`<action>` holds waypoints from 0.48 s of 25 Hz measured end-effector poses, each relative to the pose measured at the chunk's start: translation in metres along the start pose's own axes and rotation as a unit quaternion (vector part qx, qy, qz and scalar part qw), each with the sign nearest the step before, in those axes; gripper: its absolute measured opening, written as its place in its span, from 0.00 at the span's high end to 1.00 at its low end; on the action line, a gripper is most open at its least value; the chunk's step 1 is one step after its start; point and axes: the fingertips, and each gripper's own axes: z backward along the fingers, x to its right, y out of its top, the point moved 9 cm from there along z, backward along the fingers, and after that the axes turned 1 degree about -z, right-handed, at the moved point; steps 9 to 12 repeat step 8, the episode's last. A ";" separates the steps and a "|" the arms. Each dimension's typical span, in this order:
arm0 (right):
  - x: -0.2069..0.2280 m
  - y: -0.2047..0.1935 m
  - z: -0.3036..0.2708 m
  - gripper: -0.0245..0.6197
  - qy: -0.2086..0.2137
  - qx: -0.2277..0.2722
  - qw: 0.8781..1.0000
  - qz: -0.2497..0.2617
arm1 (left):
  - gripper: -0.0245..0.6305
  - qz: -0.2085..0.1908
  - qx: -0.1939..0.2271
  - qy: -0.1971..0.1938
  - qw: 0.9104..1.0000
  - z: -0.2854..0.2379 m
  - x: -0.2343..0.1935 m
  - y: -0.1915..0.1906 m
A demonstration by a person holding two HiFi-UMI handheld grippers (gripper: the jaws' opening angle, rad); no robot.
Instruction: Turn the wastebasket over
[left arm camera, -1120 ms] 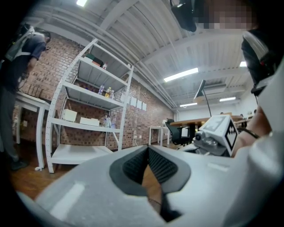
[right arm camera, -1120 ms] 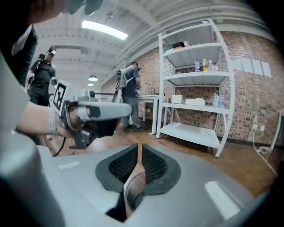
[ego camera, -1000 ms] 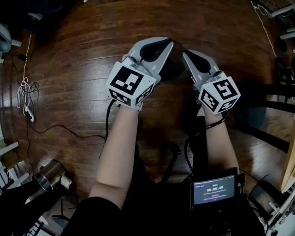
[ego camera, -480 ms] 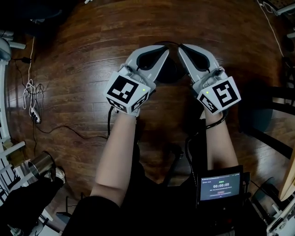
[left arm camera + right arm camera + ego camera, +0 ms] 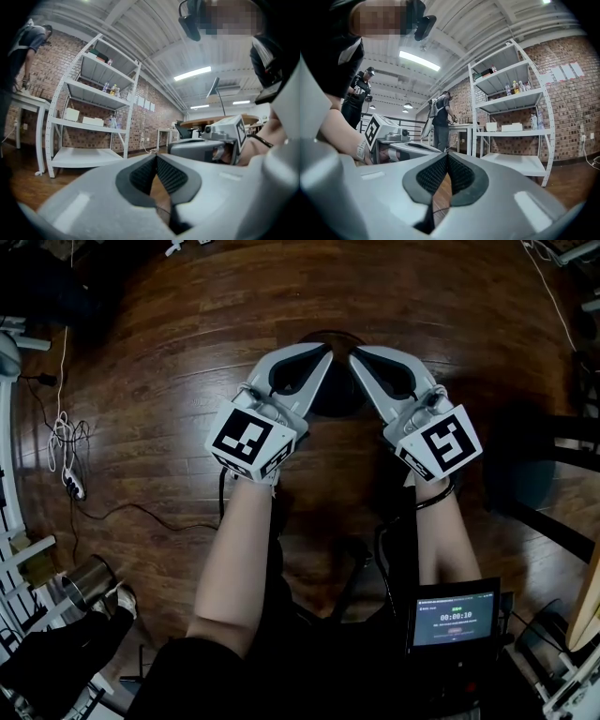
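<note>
The wastebasket point(image 5: 331, 396) is a dark round shape on the wooden floor, seen from above, and the two grippers hide most of it. My left gripper point(image 5: 327, 352) and right gripper point(image 5: 354, 353) are held level above it, with their tips slanting toward each other over its far rim. In the left gripper view the left gripper point(image 5: 156, 157) has its jaws meeting at the tip with nothing between the ribbed pads. It is the same for the right gripper point(image 5: 447, 153) in its own view. Neither gripper view shows the basket.
A metal cup point(image 5: 84, 581) stands at the lower left, and a power strip with cables point(image 5: 64, 471) lies at the left. Dark furniture legs point(image 5: 548, 474) stand at the right. White shelving point(image 5: 89, 117) lines the brick wall, and people stand by a table point(image 5: 440, 123).
Both grippers have drawn closer together, so their tips now nearly meet over the basket. The right gripper has rolled a little.
</note>
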 end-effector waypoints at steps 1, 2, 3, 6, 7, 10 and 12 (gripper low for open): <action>0.000 -0.001 0.000 0.95 0.000 0.000 1.000 -0.001 | 0.96 0.000 0.000 -0.001 1.000 0.000 0.001 0.000; 0.001 -0.001 0.000 0.95 -0.001 0.001 1.000 -0.004 | 0.96 -0.002 0.000 -0.003 1.000 0.000 0.002 0.001; 0.002 -0.001 0.001 0.95 -0.002 0.003 1.000 -0.007 | 0.96 -0.005 -0.002 -0.005 1.000 -0.001 0.003 0.001; 0.005 -0.001 0.004 0.95 0.001 0.004 1.000 -0.015 | 0.96 -0.012 -0.006 -0.004 1.000 -0.003 0.005 0.001; 0.006 -0.001 0.004 0.95 0.002 0.003 1.000 -0.016 | 0.96 -0.013 -0.006 -0.003 1.000 -0.004 0.005 0.001; 0.007 -0.001 0.005 0.95 0.003 0.002 1.000 -0.016 | 0.96 -0.013 -0.007 -0.002 1.000 -0.005 0.006 0.001; 0.007 -0.001 0.005 0.95 0.003 0.002 1.000 -0.016 | 0.96 -0.013 -0.007 -0.002 1.000 -0.005 0.006 0.001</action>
